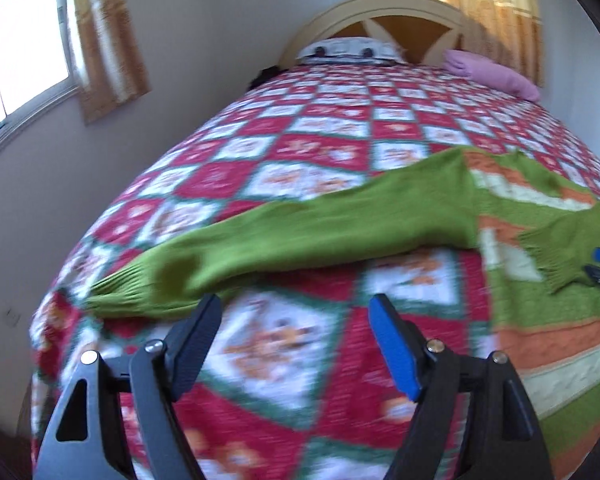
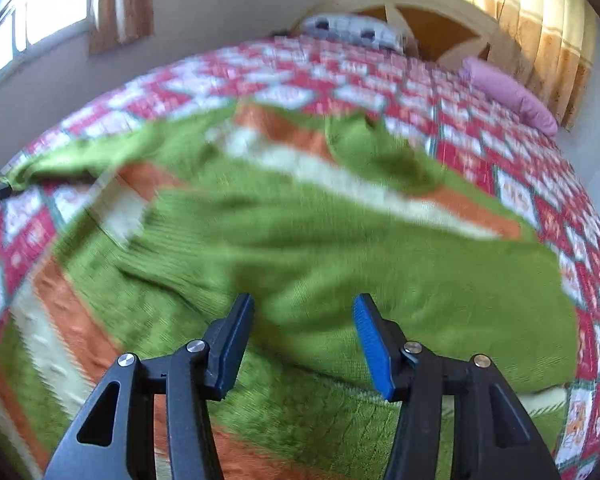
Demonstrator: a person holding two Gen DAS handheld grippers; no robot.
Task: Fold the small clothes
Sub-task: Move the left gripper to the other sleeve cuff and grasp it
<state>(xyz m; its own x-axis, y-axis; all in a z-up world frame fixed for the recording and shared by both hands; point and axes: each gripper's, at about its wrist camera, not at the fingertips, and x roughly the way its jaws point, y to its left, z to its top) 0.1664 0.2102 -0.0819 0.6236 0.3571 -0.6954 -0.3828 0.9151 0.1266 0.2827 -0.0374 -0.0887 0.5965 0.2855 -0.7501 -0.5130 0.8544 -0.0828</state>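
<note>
- Left tongs (image 1: 296, 340) spread wide with nothing between them, low centre of the left view, hovering over bare bedspread just below the sleeve cuff.
- Right tongs (image 2: 304, 340) likewise parted and holding nothing, low centre of the right view, poised above the green knit; whether touching the cloth, not clear through the blur.
- Green sweater (image 2: 300, 220) with orange and cream stripes lying on the bed, filling the middle of the right view and the right side of the left view.
- One sleeve (image 1: 260, 240) stretched out flat toward the lower left of the left view, ribbed cuff (image 1: 120, 296) at its end, not folded in.
- Other sleeve (image 2: 380, 152) apparently laid over the body, upper centre of the right view; blur prevents certainty.
- Judged progress: early; at most one sleeve turned in, outstretched sleeve and body folds left to do.
- Bedspread (image 1: 320, 120) of red and white diamonds under everything.
- Pink folded cloth (image 1: 488, 72) well apart, upper right near the headboard (image 1: 380, 12).
- Patterned pillow (image 1: 348, 50) at the top centre; curtains and window along the upper edges.
</note>
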